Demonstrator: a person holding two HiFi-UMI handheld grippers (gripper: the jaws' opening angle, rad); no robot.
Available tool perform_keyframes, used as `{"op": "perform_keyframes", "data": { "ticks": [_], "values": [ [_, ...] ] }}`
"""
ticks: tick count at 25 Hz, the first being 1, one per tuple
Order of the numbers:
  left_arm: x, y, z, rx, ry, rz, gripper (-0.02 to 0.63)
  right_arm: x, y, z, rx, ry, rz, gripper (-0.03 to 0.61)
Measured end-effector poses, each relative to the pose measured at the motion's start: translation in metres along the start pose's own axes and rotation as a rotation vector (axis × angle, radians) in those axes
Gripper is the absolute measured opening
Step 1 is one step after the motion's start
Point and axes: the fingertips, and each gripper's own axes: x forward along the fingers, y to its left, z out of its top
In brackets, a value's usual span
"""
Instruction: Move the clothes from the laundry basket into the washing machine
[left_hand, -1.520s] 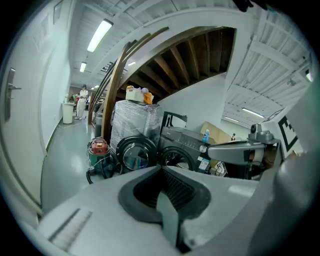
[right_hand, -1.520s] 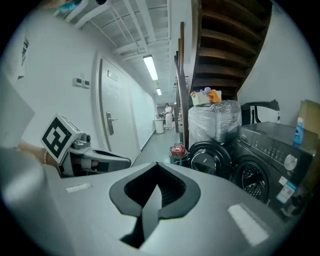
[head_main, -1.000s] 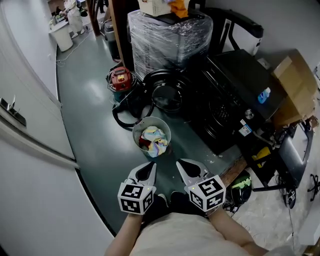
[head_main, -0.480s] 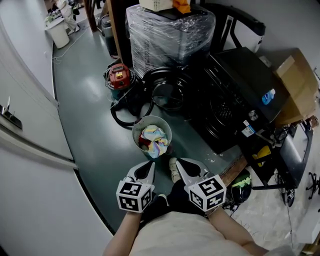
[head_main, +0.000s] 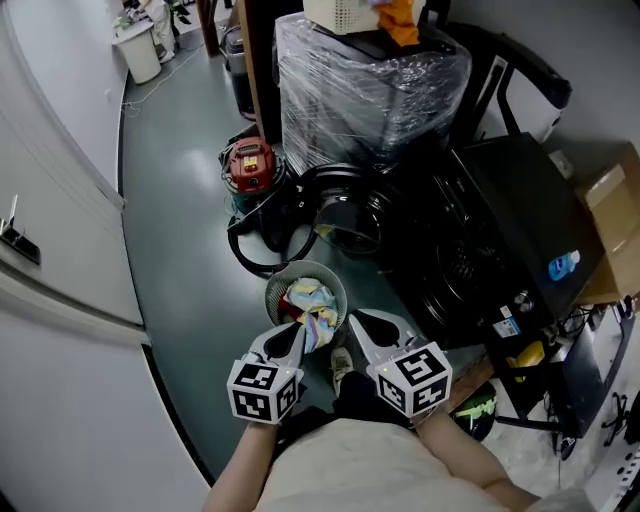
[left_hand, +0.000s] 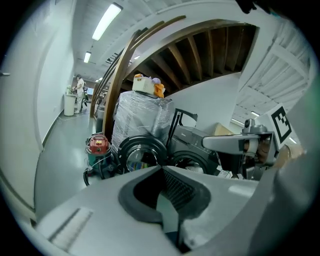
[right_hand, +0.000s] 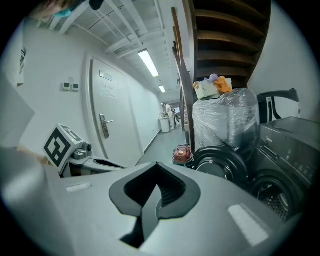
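Observation:
The round grey laundry basket (head_main: 274, 291) stands on the green floor, with mixed coloured clothes (head_main: 310, 299) inside. My left gripper (head_main: 298, 327) hangs shut and empty over the basket's near rim. My right gripper (head_main: 353, 318) is also shut and empty, just right of the basket. The black washing machine (head_main: 486, 240) stands to the right, its round door (head_main: 346, 207) swung open beyond the basket. In the left gripper view the left gripper (left_hand: 161, 168) points at the door (left_hand: 141, 152) and the drum opening (left_hand: 192, 163). The right gripper view shows the right gripper (right_hand: 156, 164) with meeting jaws and the door (right_hand: 220, 162).
A red vacuum (head_main: 248, 163) with a black hose (head_main: 250, 250) sits behind the basket. A plastic-wrapped appliance (head_main: 370, 80) stands at the back. A white door (head_main: 50, 250) fills the left. A cardboard box (head_main: 615, 215) and blue bottle (head_main: 563, 265) rest on the machine.
Both grippers have advanced together toward the basket, which now lies right at their tips. A shoe has come into view below. The jaws stay shut.

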Motion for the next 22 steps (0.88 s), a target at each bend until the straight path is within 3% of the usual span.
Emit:
{"op": "perform_keyframes", "data": {
  "ticks": [7,14,22],
  "values": [
    [0.057,0.016,0.033,-0.005,-0.009,0.063,0.001,0.041,-0.056,0.019,-0.034,0.052,0.081,0.026],
    [0.072,0.047,0.022,-0.116,0.028,0.152,0.000,0.072,-0.068,-0.011,0.002,0.165,0.159,0.026],
    [0.085,0.070,-0.003,-0.194,0.105,0.150,0.001,0.110,-0.055,-0.036,-0.035,0.277,0.253,0.026]
  ]
}}
